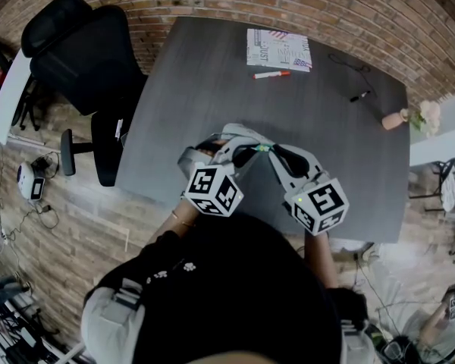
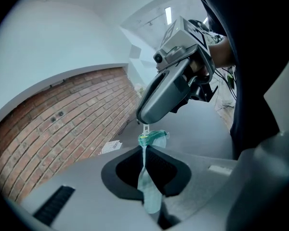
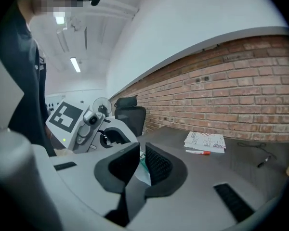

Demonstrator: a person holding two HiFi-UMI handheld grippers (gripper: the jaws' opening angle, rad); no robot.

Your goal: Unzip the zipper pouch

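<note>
A small translucent teal zipper pouch (image 1: 262, 149) hangs in the air over the dark grey table (image 1: 212, 89), held between both grippers. In the left gripper view the pouch (image 2: 149, 191) runs edge-on between the two black pads, and my left gripper (image 2: 145, 170) is shut on it. From above, the tip of my right gripper (image 2: 143, 121) pinches the little white zipper pull (image 2: 145, 128) at the pouch's teal top end. In the right gripper view a sliver of the pouch (image 3: 144, 172) shows in the narrow gap of my right gripper (image 3: 140, 165). In the head view my left gripper (image 1: 252, 146) and right gripper (image 1: 273, 152) meet tip to tip.
A printed booklet (image 1: 279, 49) and a red marker (image 1: 271, 74) lie at the table's far edge. A black cable (image 1: 349, 67) and a pink vase with flowers (image 1: 406, 116) are at the far right. A black office chair (image 1: 83, 51) stands to the left of the table.
</note>
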